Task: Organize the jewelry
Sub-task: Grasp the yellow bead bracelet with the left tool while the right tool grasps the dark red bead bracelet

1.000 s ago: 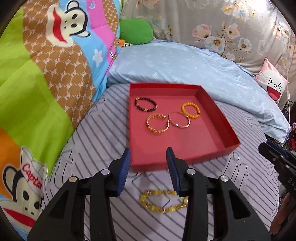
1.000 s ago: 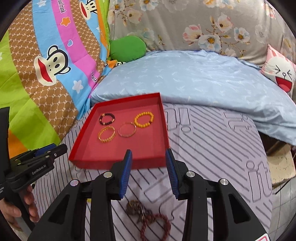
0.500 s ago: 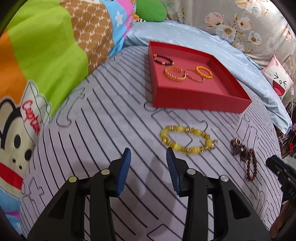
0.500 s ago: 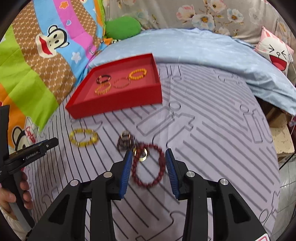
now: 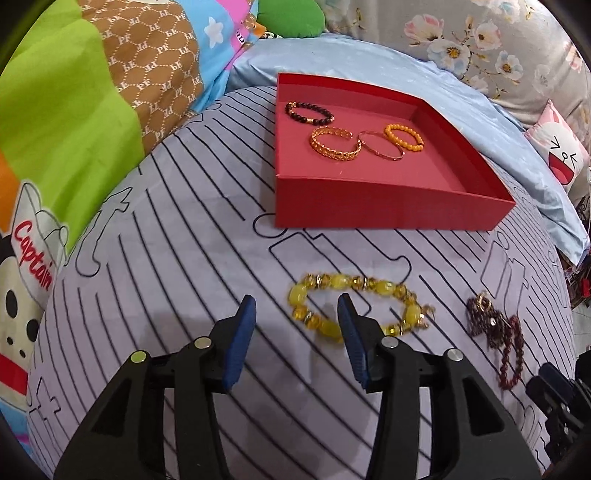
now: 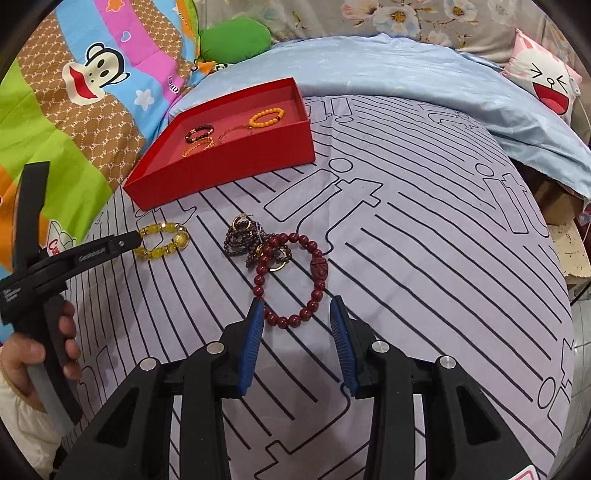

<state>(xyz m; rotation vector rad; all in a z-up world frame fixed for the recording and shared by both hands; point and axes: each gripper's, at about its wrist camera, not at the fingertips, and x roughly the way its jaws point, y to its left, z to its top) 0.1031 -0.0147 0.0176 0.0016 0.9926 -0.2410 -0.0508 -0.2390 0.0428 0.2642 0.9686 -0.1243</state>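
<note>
1. The yellow bead bracelet was observed lying flat on the striped sheet, in front of the red tray and outside it; it was judged to be awaiting transfer.
2. The red bead bracelet was noted beside it on the sheet, its far edge overlapping a tangled dark bead strand with gold rings.
3. Four bracelets were recorded inside the tray: a dark bead bracelet, a gold cuff, a thin bangle and an orange bead bracelet, grouped toward the far left corner, leaving the near floor free, presumably for the remaining pieces.
4. The left gripper was seen low over the sheet, jaws spread and empty. Its right-hand pad overlapped the near side of the yellow bracelet in view; contact could not be determined. The stance was judged an approach for a pinch on the bead rim.
5. The right gripper was likewise spread and empty, the near arc of the red bracelet lying between its fingertips; a rim grasp was judged intended.
6. A floral cushion and blue pillow were noted behind the tray.
</note>
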